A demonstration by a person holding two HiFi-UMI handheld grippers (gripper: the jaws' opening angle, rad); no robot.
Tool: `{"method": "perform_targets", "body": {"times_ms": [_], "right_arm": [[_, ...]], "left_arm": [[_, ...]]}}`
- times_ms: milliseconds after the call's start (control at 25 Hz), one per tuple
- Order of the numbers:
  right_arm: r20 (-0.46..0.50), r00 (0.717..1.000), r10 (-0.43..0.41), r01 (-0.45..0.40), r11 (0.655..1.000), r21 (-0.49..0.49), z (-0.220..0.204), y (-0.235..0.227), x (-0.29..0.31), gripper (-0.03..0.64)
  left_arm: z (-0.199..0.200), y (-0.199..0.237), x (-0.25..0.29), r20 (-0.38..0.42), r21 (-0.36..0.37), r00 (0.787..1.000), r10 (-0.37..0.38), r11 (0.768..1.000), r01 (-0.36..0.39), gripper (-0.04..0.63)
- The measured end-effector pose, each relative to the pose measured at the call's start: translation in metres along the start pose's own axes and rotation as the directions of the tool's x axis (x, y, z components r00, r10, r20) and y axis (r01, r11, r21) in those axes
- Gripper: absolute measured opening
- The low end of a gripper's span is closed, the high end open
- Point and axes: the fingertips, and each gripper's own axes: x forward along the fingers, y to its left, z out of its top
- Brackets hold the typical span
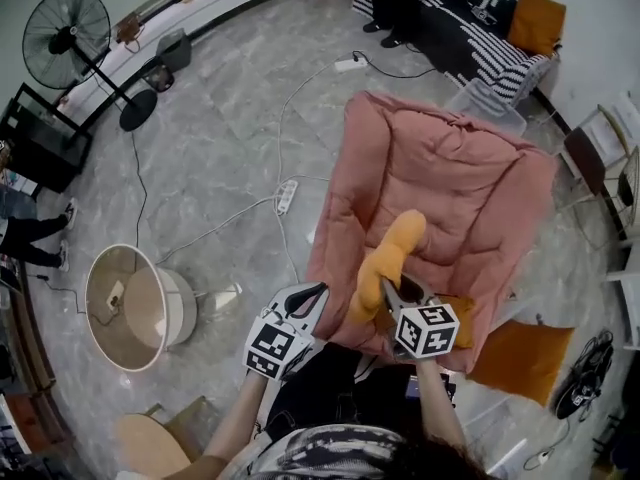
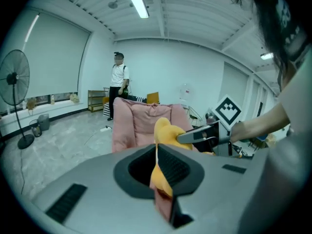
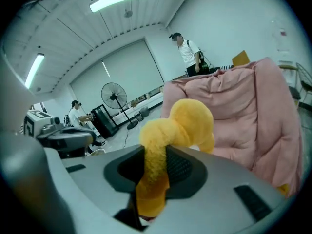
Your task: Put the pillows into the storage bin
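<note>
STEP grasp pillow | right gripper [image 1: 392, 294] fingers clenched on orange pillow [image 1: 392, 253], on pink lounge chair [image 1: 460, 183] | left gripper [image 1: 310, 296] fingers pressed together, empty, just left | NEXT probably lift, carry left to round storage bin [image 1: 178, 308]

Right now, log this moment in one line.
right gripper: shut on yellow pillow | position: held up before pink chair | left gripper: grip unclear

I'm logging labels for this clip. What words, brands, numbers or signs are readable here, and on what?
None: no words or numbers are readable in any view.
The marker cubes on the left gripper and right gripper show black-and-white square patterns, not text.
</note>
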Motion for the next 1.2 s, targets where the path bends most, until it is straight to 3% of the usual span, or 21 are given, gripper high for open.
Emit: {"method": "perform_targets", "body": {"times_ms": [200, 520, 680, 840, 960, 1200], "right_arm": [[0.075, 0.997, -0.035, 0.034, 0.999, 0.013, 0.012, -0.017, -0.052, 0.1], [0.198, 0.965, -0.171, 0.151, 0.982, 0.11, 0.015, -0.082, -0.17, 0.101], [0.251, 0.94, -0.232, 0.195, 0.967, 0.165, -0.001, -0.113, -0.232, 0.1], [0.318, 0.917, -0.241, 0.167, 0.956, 0.242, -0.013, -0.138, -0.297, 0.101], [0.355, 0.903, -0.243, 0.171, 0.96, 0.222, -0.019, -0.15, -0.348, 0.101], [0.354, 0.873, -0.337, 0.291, 0.94, 0.176, -0.058, -0.197, -0.445, 0.1]], "left_arm": [[0.022, -0.039, 0.035, 0.005, 0.07, 0.993, -0.12, 0.99, 0.12, 0.014], [0.058, -0.141, 0.082, 0.001, 0.162, 0.957, -0.289, 0.945, 0.285, 0.014], [0.055, -0.198, 0.1, -0.017, 0.19, 0.938, -0.347, 0.92, 0.343, 0.014], [0.05, -0.258, 0.114, -0.044, 0.204, 0.926, -0.374, 0.904, 0.375, 0.014], [0.052, -0.312, 0.122, -0.049, 0.221, 0.911, -0.409, 0.885, 0.409, 0.014], [0.036, -0.416, 0.146, -0.111, 0.263, 0.874, -0.472, 0.835, 0.484, 0.014]]}}
